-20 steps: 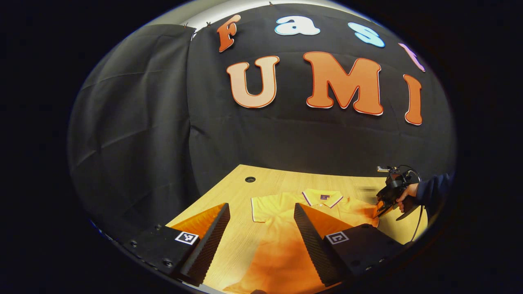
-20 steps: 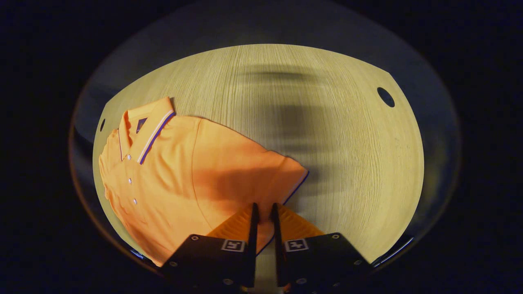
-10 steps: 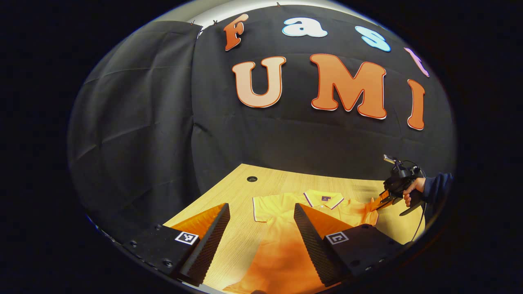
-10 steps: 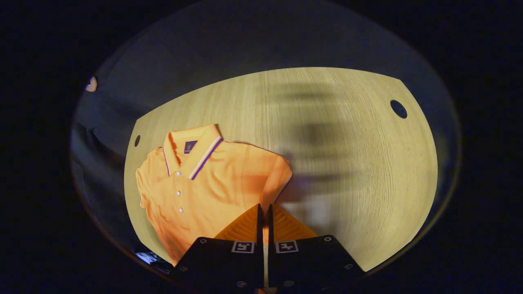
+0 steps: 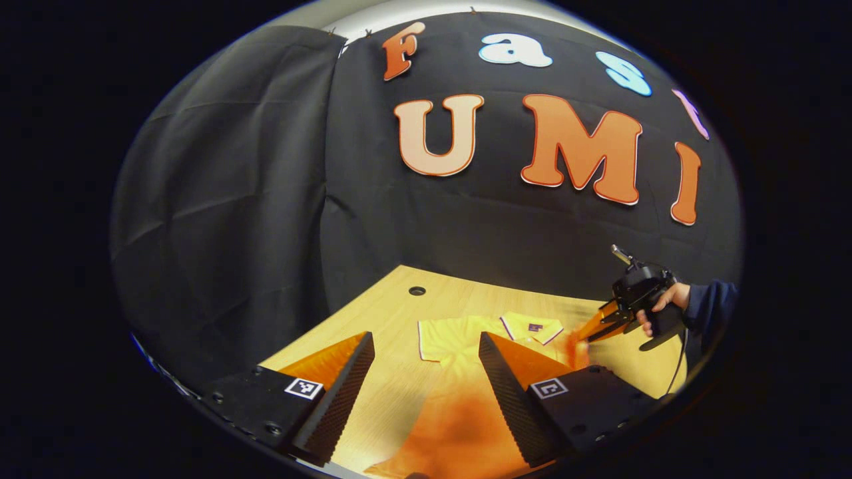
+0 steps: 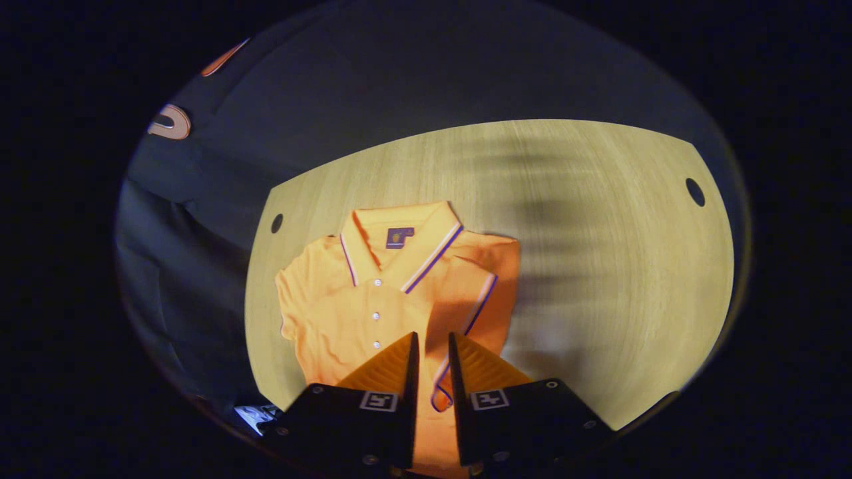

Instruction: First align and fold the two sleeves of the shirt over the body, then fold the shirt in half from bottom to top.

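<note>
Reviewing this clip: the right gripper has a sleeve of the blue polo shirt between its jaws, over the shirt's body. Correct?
Not quite: the polo shirt is orange, not blue, as the right gripper view shows. The right gripper does have the sleeve between its jaws over the body.

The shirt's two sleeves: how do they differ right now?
The folded sleeve lies turned in over the body of the shirt; the spread sleeve lies out flat on the table. The folded sleeve's striped hem runs between the fingers of the right tool; no tool touches the spread sleeve. Both are orange and short.
</note>
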The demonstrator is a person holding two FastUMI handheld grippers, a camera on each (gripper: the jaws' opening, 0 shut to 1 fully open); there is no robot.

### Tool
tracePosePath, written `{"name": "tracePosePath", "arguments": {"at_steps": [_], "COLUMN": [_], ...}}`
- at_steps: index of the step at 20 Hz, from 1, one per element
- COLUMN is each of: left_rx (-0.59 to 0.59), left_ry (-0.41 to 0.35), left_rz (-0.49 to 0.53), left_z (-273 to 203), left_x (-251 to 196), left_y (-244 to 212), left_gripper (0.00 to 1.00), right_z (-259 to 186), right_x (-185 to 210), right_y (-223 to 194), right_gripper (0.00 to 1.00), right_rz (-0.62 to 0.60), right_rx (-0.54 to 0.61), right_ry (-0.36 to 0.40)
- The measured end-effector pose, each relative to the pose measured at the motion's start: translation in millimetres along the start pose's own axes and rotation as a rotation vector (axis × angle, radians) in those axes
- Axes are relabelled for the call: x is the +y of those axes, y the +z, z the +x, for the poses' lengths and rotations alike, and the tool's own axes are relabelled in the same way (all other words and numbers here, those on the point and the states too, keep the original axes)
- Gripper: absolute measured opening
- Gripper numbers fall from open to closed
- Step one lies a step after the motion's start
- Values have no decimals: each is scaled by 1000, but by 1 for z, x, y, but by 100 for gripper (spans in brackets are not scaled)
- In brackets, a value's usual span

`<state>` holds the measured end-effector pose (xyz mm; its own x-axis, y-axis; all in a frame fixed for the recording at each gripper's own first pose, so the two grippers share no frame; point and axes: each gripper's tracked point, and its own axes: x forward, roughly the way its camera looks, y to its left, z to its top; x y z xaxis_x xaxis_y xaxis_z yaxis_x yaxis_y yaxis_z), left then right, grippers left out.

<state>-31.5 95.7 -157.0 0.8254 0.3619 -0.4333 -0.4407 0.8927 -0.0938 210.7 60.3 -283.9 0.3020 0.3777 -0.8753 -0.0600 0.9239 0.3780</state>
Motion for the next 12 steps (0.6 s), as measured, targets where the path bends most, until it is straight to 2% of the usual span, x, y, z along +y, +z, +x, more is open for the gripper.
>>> {"name": "tracePosePath", "arguments": {"at_steps": [2,3,4,5,6,7,8,12], "left_rx": [72,96,120,150,179,211,230,364], "left_ry": [-4,-15,-35,-56,-72,-86,-99,-164], "left_rz": [-59,-82,-97,-107,-111,-101,-91,-39], "left_z": [15,23,30,36,44,54,67,123], "left_x": [10,14,17,20,23,25,27,34], "left_y": [-13,-14,-15,-19,-19,-21,-19,-30], "left_gripper": [98,98,98,98,98,98,98,98], "right_z": [-11,-20,-29,-37,-46,-56,-66,-105], "right_x": [2,4,6,7,7,9,11,22], "right_y": [3,3,2,2,0,0,-3,-19], "right_gripper": [63,64,85,84,87,99,90,93], "right_rz": [-37,-50,-54,-51,-46,-40,-34,7], "right_rx": [-47,-66,-87,-111,-139,-182,-220,-363], "right_ry": [-16,-23,-28,-32,-38,-40,-46,-84]}}
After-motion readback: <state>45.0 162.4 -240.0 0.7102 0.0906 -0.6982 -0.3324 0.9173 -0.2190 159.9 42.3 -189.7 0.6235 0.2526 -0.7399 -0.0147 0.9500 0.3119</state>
